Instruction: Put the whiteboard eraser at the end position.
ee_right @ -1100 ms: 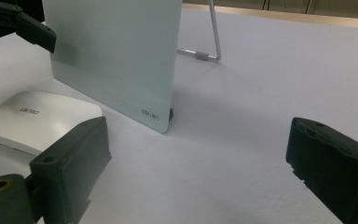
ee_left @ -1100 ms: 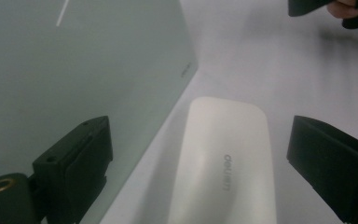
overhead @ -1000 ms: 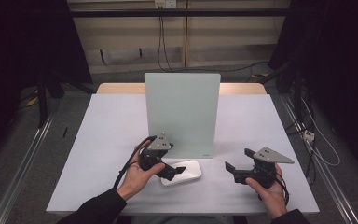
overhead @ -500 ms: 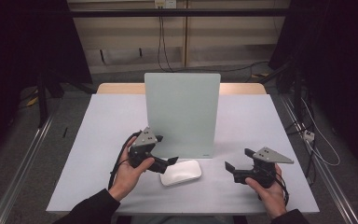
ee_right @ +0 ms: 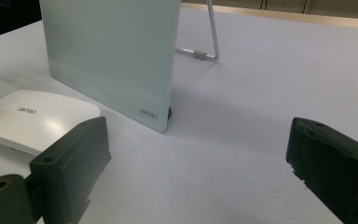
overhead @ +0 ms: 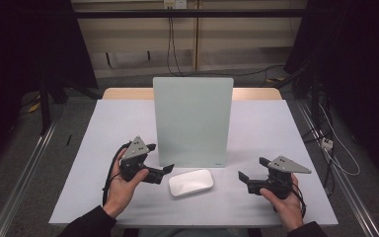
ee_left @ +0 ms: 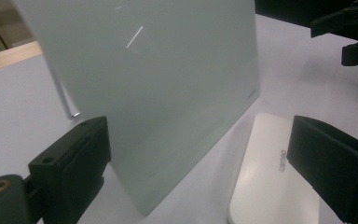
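left tool (overhead: 165,171) | wide open, empty | drawn back left off white device (overhead: 191,182)

Light falls from above onto the pale lavender-grey tabletop (overhead: 256,128), while the room around it sinks into near black at both sides of the high view. That view is soft and somewhat grainy. The upright frosted pale-green glass board (overhead: 192,121) casts a faint shadow on the surface behind its base. In the left gripper view a thin bright streak of glare marks the board, and the near black jaws are blurred. The flat white rounded plastic device (ee_right: 32,119) carries a mild sheen in the right gripper view.
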A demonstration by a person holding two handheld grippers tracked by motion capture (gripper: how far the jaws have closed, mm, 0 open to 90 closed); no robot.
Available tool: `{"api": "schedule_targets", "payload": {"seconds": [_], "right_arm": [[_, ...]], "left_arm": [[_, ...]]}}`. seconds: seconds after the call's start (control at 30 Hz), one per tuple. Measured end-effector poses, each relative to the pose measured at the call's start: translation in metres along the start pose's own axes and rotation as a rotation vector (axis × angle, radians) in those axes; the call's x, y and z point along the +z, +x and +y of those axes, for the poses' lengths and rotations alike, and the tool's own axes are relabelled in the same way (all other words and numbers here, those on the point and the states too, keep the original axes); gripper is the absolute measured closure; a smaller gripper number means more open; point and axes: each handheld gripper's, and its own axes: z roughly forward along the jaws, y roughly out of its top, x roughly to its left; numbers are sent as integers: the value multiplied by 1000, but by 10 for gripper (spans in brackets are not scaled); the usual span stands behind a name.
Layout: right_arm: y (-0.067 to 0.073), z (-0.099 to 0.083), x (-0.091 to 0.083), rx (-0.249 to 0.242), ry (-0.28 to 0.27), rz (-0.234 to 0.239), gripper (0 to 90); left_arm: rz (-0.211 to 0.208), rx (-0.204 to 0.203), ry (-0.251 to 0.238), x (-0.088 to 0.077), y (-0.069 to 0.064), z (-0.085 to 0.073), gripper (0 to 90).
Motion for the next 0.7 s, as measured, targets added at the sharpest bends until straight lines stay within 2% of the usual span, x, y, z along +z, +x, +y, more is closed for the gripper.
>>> {"api": "schedule_targets", "payload": {"seconds": [0.1,0.17,0.3,0.43,0.53,0.57,0.7], "right_arm": [[0,0,-1,5,2,-5,59],[0,0,0,4,1,-6,58],[0,0,0,-1,3,-7,58],[0,0,0,3,1,-9,56],[0,0,-1,2,1,-9,56],[0,0,-1,3,1,-9,56],[0,0,-1,3,3,-10,56]], "left_arm": [[4,-1,8,-6,1,-8,61],[41,-10,-1,-10,1,-13,61],[52,-37,-17,-19,3,-18,61],[74,-43,-17,-30,5,-25,61],[68,-103,-37,-38,6,-33,61],[89,-100,-42,-40,6,-35,61],[99,-98,-42,-47,8,-41,60]]}}
